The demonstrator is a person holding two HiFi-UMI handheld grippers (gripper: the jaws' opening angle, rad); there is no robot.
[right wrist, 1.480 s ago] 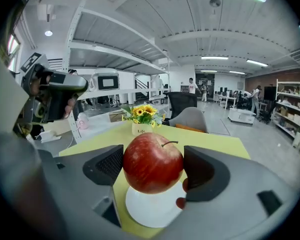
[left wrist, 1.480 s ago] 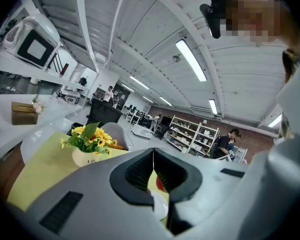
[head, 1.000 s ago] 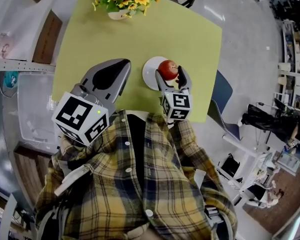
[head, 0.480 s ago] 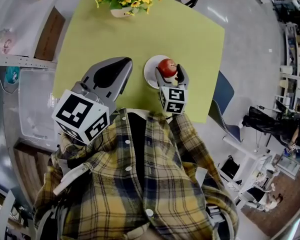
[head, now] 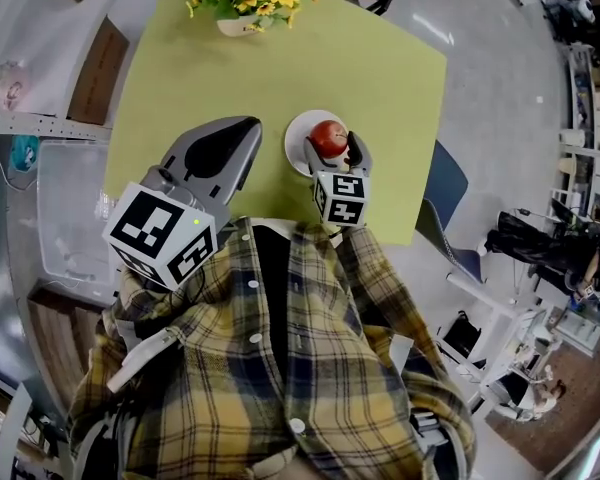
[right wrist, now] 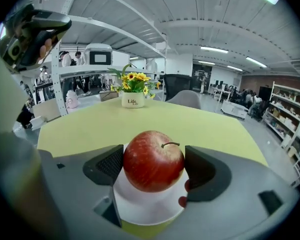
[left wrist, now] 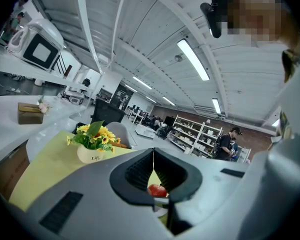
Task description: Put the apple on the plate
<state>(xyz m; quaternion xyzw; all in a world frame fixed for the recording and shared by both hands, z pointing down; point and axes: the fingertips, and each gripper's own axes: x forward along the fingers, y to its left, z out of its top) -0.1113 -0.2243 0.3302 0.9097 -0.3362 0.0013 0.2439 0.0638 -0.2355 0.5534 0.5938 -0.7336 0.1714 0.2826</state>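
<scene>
1. The right gripper [right wrist: 154,165] pinches the apple [right wrist: 153,160] between its pads, over the white plate [right wrist: 140,211]; whether the fruit rests on it I cannot tell
2. If the jaws part while it hangs clear, the round apple may drop, roll off the shallow rim and run across the green table [right wrist: 90,126]
3. A pad dragging on the skin during withdrawal could tip the apple or shove the plate, which sits near the table's edge
4. The left gripper [left wrist: 153,156], jaws pressed together on nothing, is held apart and offers no backstop
</scene>
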